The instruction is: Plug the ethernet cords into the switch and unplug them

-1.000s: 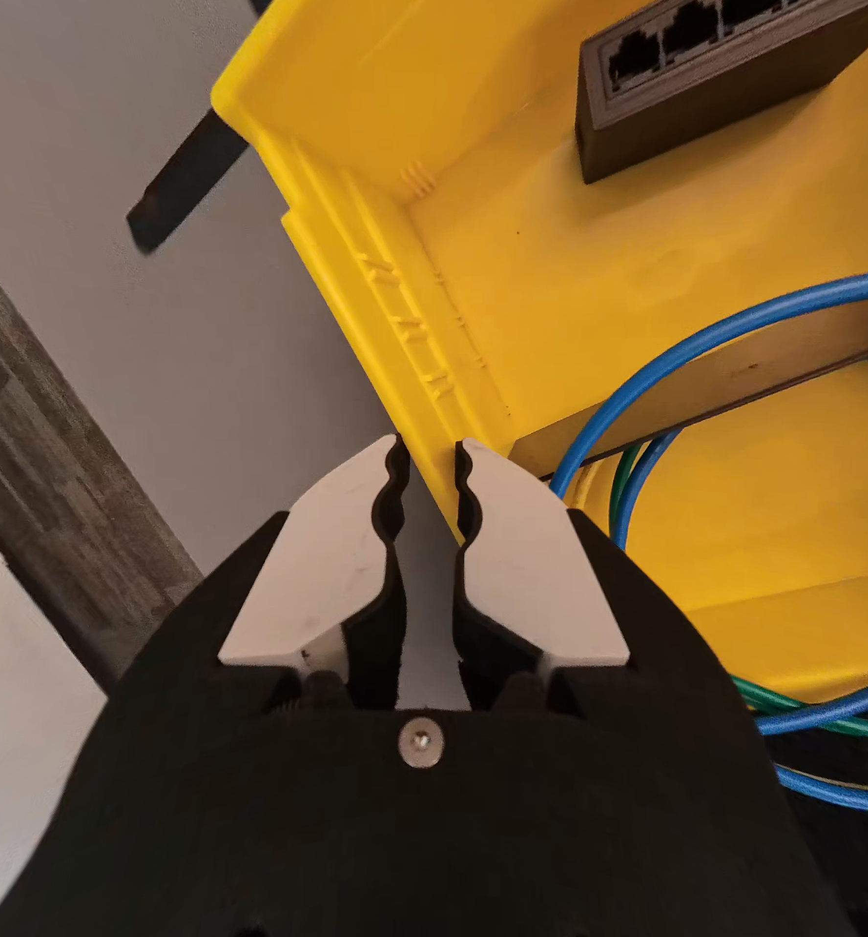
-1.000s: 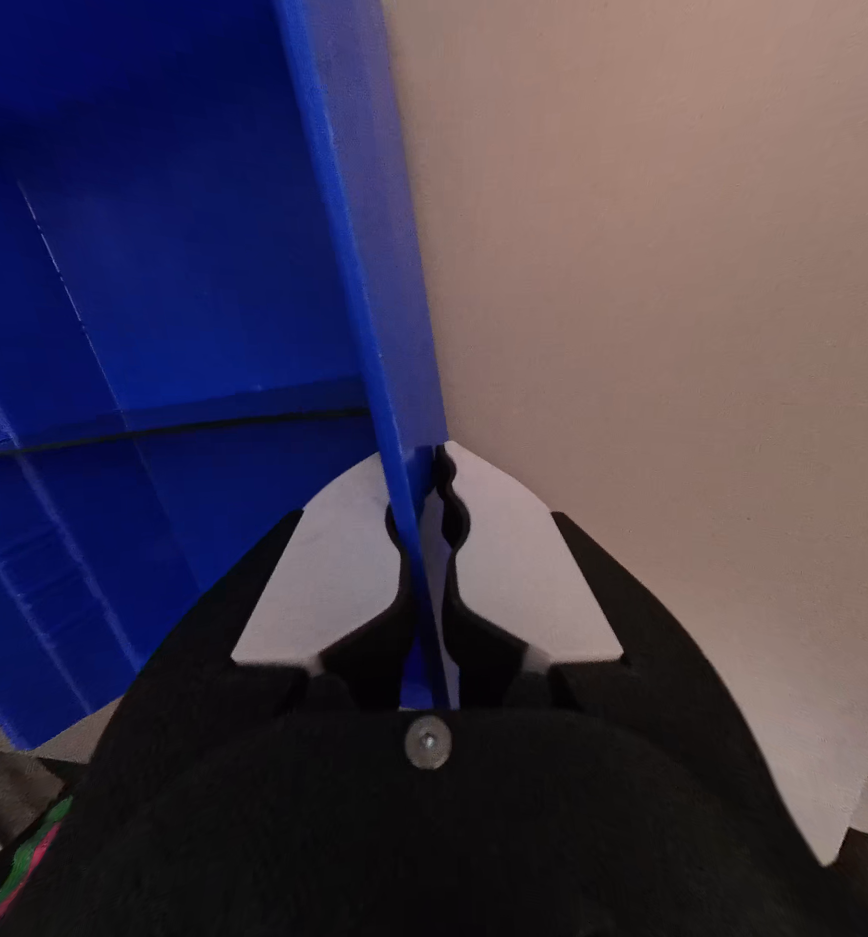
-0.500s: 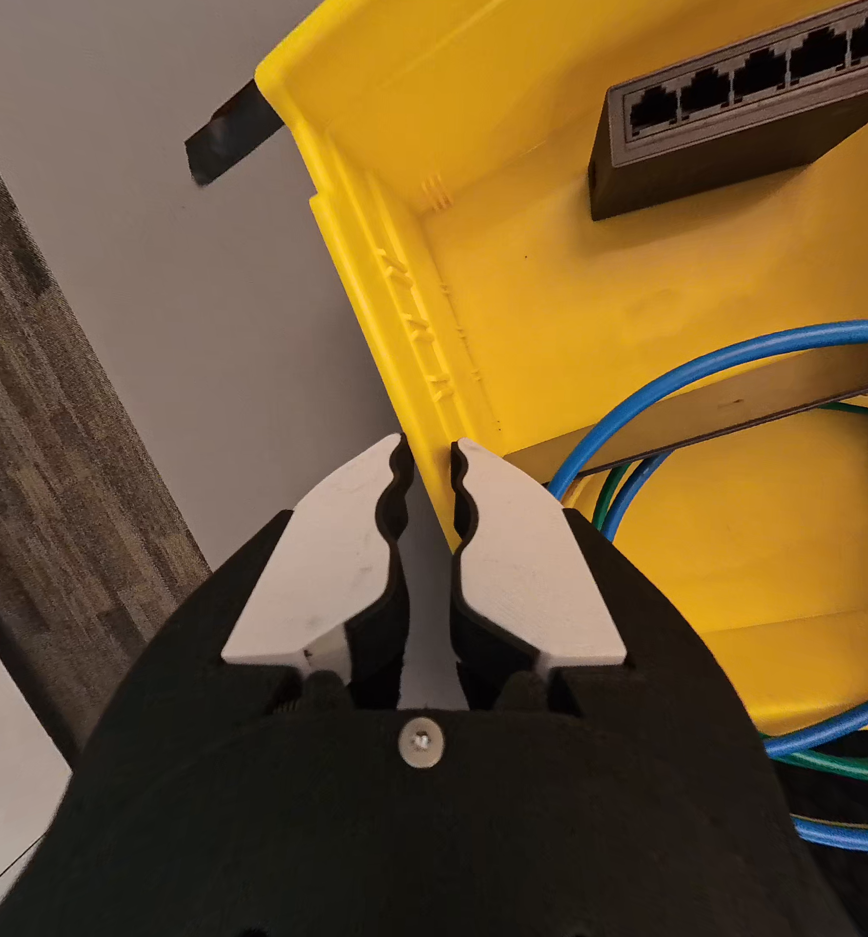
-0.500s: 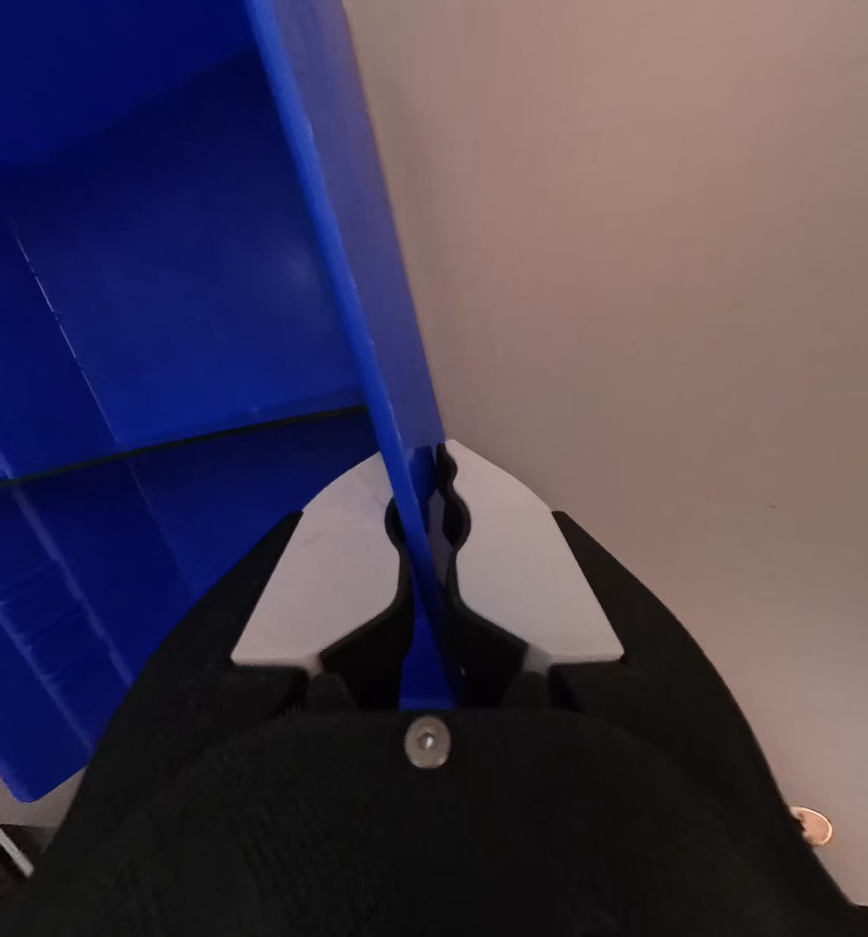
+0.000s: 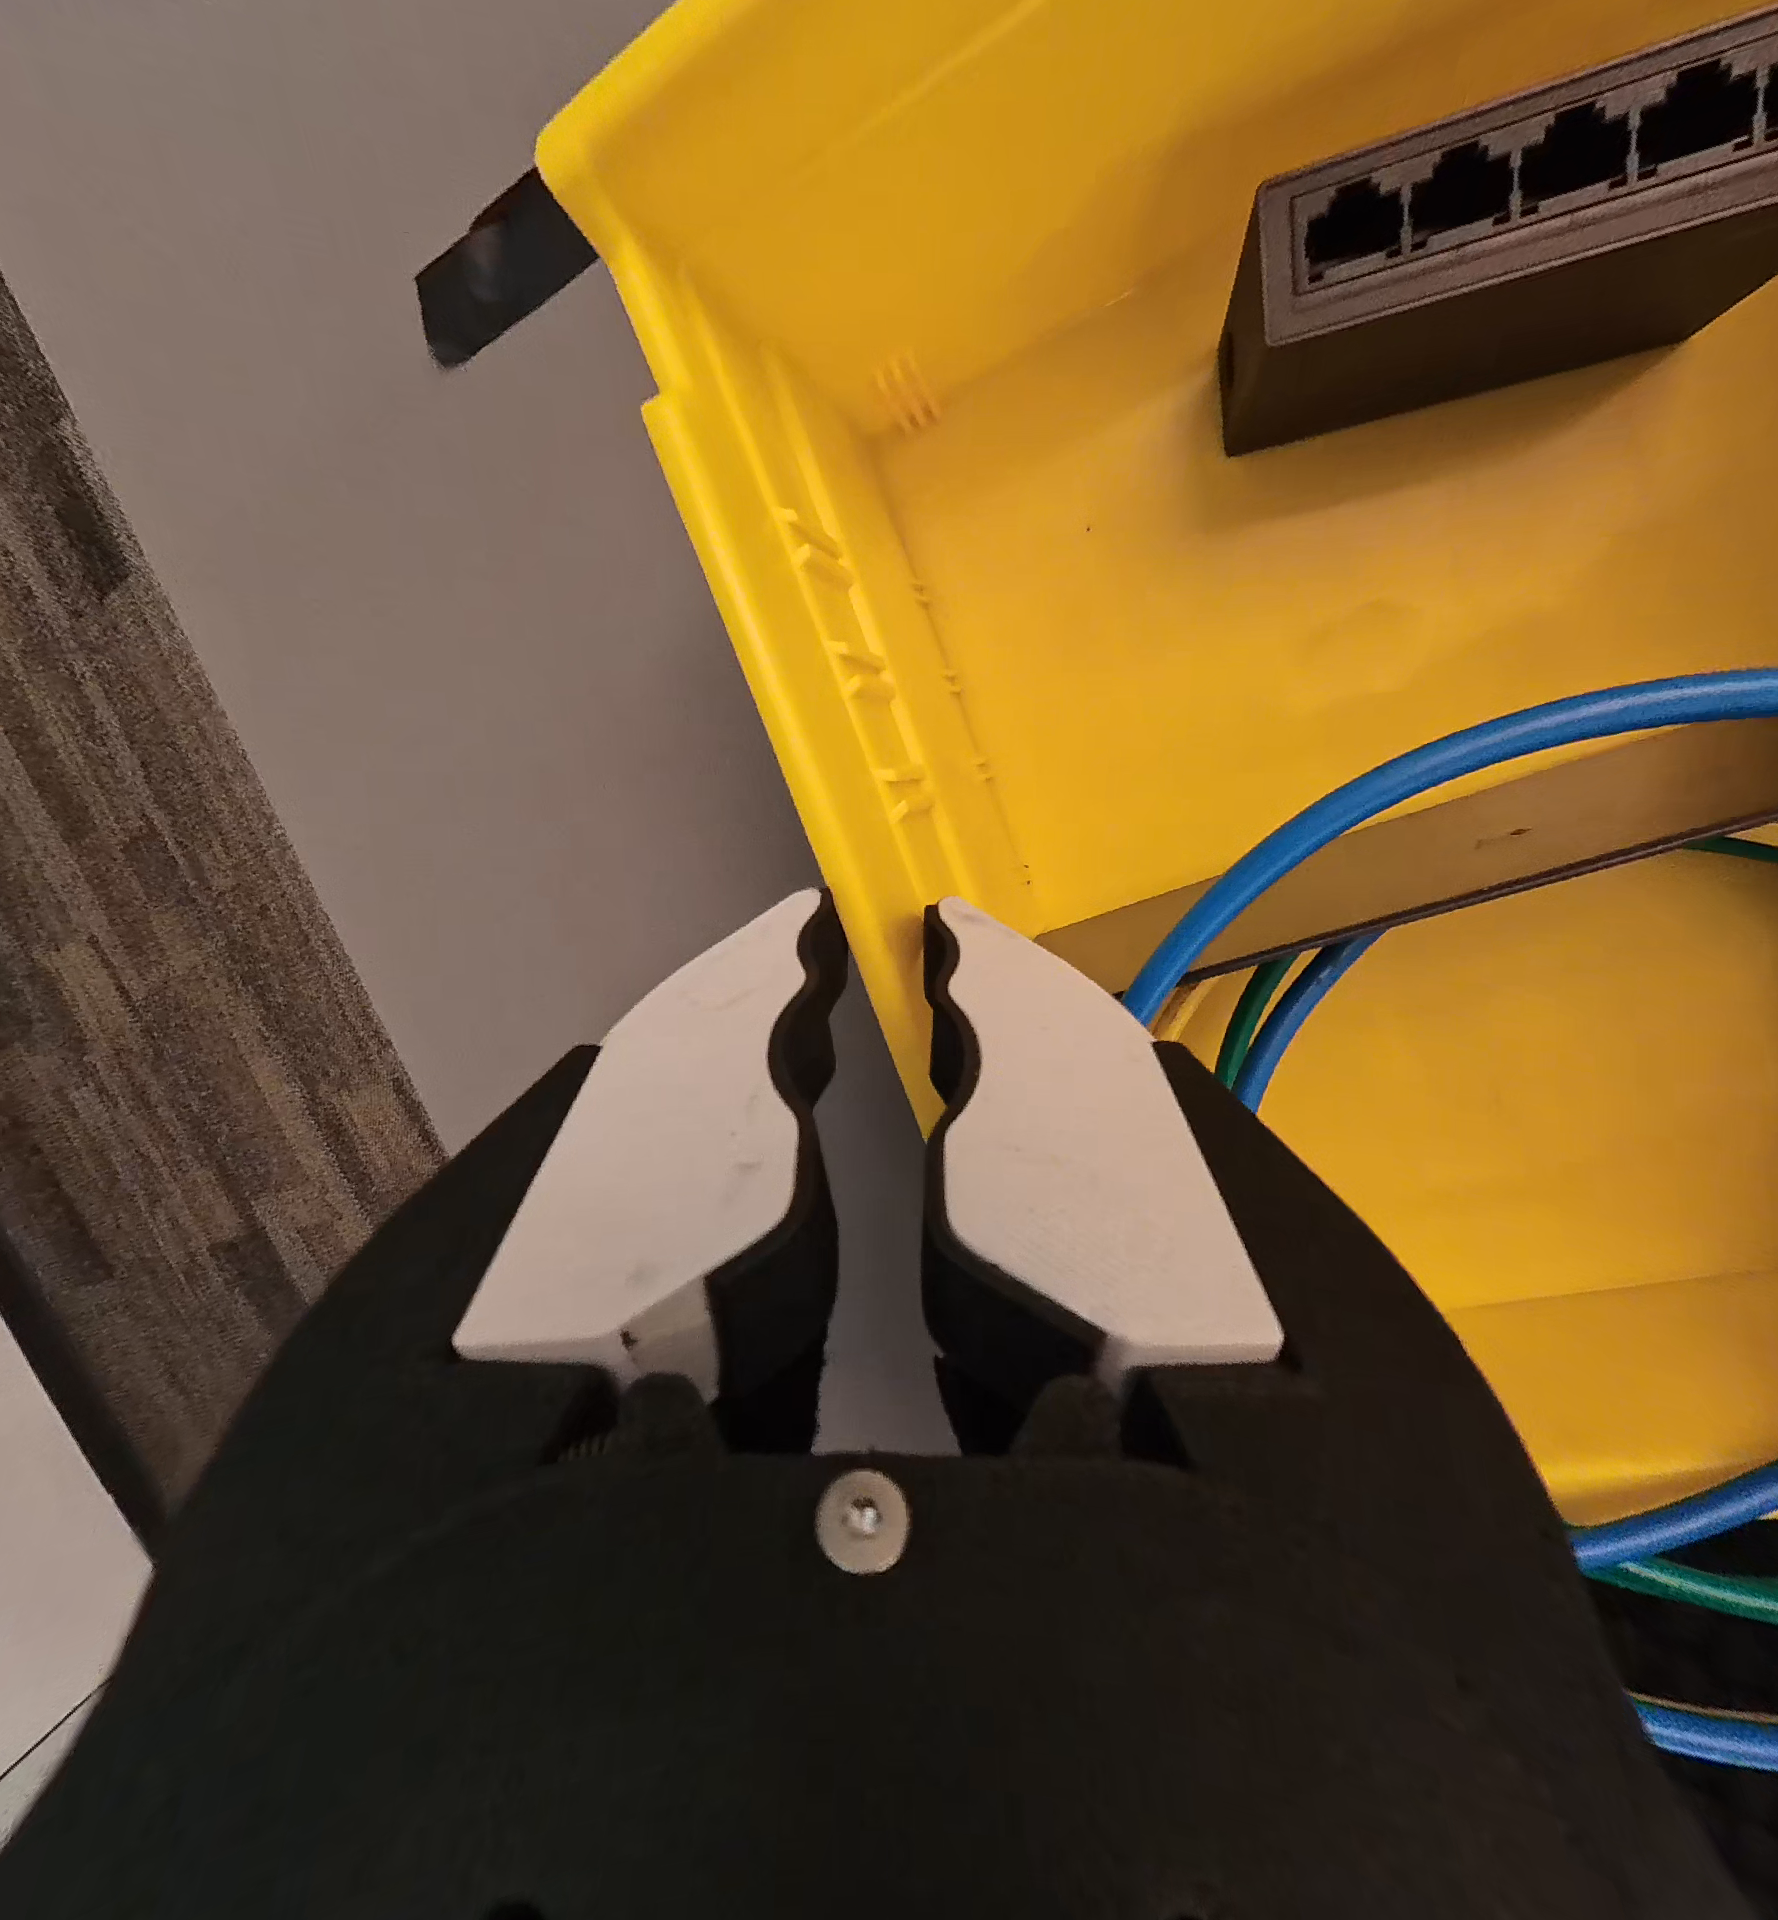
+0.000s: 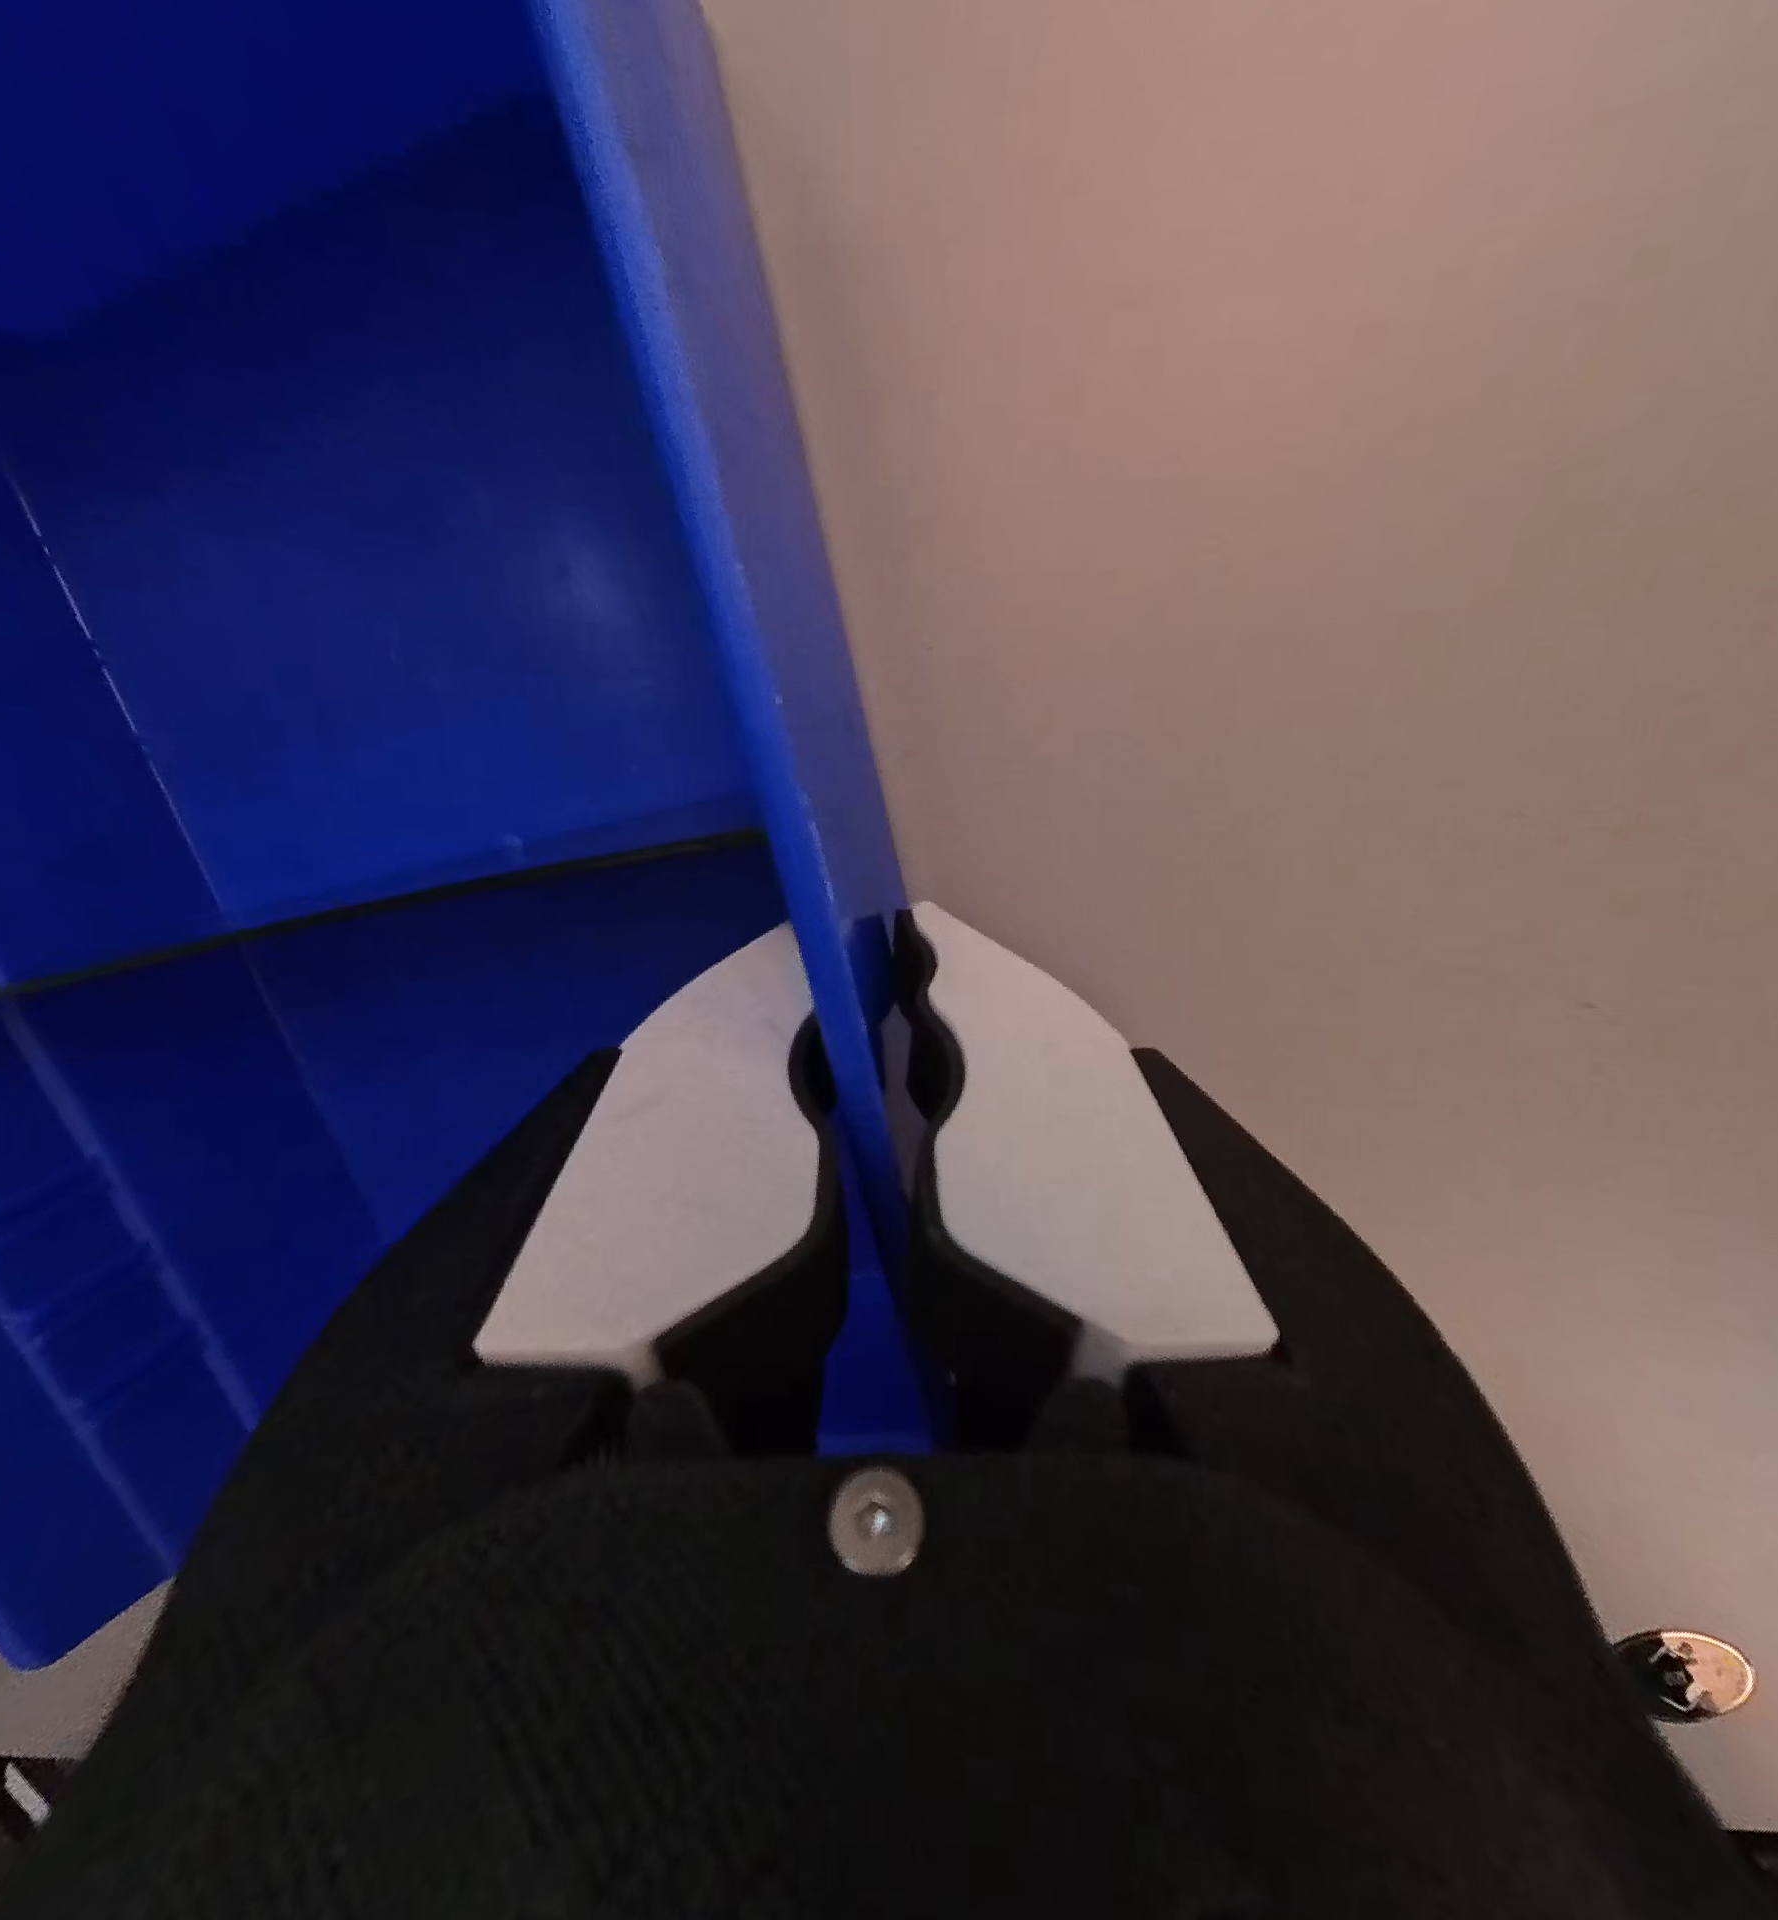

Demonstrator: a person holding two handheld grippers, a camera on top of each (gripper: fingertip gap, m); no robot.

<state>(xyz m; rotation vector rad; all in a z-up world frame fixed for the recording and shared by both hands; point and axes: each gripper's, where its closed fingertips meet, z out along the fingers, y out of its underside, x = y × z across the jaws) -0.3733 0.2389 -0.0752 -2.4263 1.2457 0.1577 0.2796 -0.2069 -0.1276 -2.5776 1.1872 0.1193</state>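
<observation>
Ethernet cords, blue (image 5: 1404, 769) and green (image 5: 1240, 1023) round plastic ones, lay looped in the near part of a yellow plastic bin (image 5: 1124, 582). A flat brown divider strip (image 5: 1467, 852) crossed the bin, and the cords went over and under it. Some loops spilled out past the bin's near right edge. A dark grey box-shaped network switch (image 5: 1508, 270) sat at the far right of the bin, its row of ports empty, well apart from the cords.

The left gripper (image 5: 883, 925) had its two white fingers a little apart around the bin's left wall, near the near corner. I could not tell if the pads pressed on the wall. To the left of the bin, the pale grey tabletop (image 5: 345, 520) was bare, and a black strip (image 5: 495, 265) stuck out by the far corner. Grey striped carpet (image 5: 64, 727) showed past the table edge.

The right gripper (image 6: 880, 925) was closed tight on the right wall of a deep blue plastic bin (image 6: 345, 571). Right of it the tabletop (image 6: 1384, 623) was open. A small shiny round thing (image 6: 1695, 1675) lay near the right edge.

Raised marks on the yellow wall were too small to read.
</observation>
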